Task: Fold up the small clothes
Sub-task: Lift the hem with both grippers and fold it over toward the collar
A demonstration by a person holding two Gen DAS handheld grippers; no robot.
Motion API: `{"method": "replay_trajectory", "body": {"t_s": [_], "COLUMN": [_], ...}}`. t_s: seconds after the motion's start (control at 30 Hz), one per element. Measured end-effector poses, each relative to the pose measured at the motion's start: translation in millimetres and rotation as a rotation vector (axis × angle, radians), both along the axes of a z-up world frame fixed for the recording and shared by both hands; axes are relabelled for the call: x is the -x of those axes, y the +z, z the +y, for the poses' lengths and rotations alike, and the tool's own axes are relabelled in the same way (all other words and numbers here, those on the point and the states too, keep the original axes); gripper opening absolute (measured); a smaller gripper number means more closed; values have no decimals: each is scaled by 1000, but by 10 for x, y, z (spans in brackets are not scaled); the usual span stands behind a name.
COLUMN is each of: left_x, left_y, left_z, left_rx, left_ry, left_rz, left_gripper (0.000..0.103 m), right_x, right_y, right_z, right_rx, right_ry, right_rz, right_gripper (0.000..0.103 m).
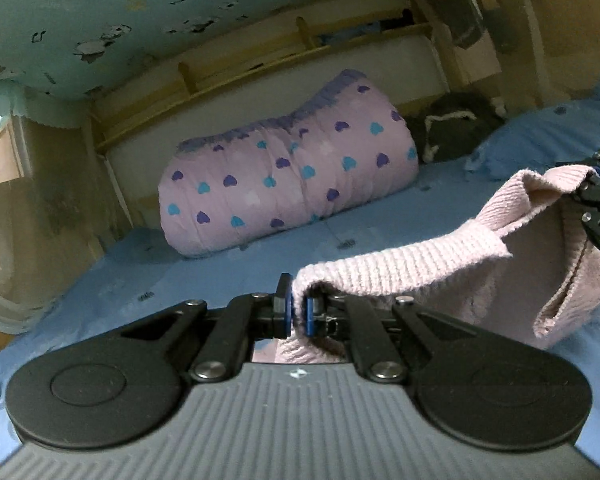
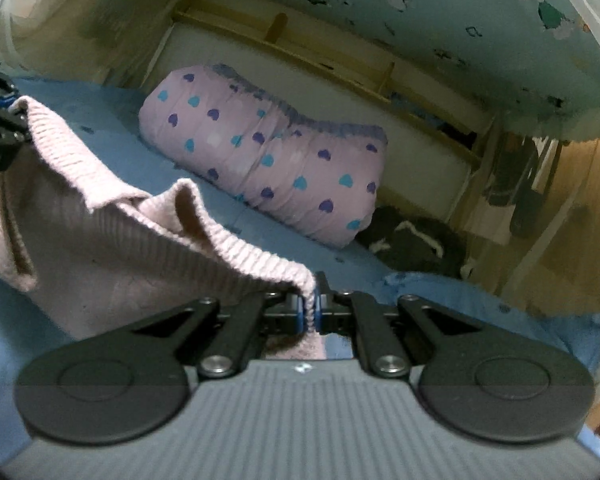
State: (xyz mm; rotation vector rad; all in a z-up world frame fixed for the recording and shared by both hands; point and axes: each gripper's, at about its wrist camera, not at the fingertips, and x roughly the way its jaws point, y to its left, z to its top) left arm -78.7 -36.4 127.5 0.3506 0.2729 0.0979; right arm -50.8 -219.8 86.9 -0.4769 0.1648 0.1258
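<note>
A small pink ribbed knit garment (image 1: 440, 264) hangs between my two grippers above the blue bed sheet (image 1: 180, 280). My left gripper (image 1: 298, 312) is shut on one end of its ribbed edge. My right gripper (image 2: 309, 312) is shut on the other end of the garment (image 2: 112, 248). The right gripper also shows at the right edge of the left wrist view (image 1: 596, 188), and the left gripper shows at the left edge of the right wrist view (image 2: 4, 124). The cloth sags in a fold between them, its lower part hanging toward the sheet.
A rolled pink quilt with heart prints (image 1: 288, 176) lies at the back of the bed against a wooden rail (image 1: 300, 56). A dark garment with white trim (image 1: 456, 128) lies beside it. A blue pillow (image 1: 548, 136) is at the right. A teal printed canopy (image 1: 140, 12) hangs overhead.
</note>
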Motion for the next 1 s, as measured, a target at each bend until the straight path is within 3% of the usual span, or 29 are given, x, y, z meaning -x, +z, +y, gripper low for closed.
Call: {"method": "replay_trajectory", "body": {"t_s": [0.17,0.37,0.67,1.0], "left_x": [-523,-1235,-2026,-2277], "left_y": [-16,-287,-989,-1438], "left_z": [68,148,301,383], "left_rx": [8,-9,-26,-40], "left_ry": [31,68,91,97], "left_rz": [-4,59,224,335], "left_gripper": [8,8,8,10], "right_x": [-363,-854,-1474,-1916], "right_y": [25,-112,-683,-1176], "right_z": [96,268,466,565], "right_rx": [25,60,144,177], "right_ry": [3,8,32,45], "right_rz": [-38,-35,95,273], "right_gripper": [7,7,8,8]}}
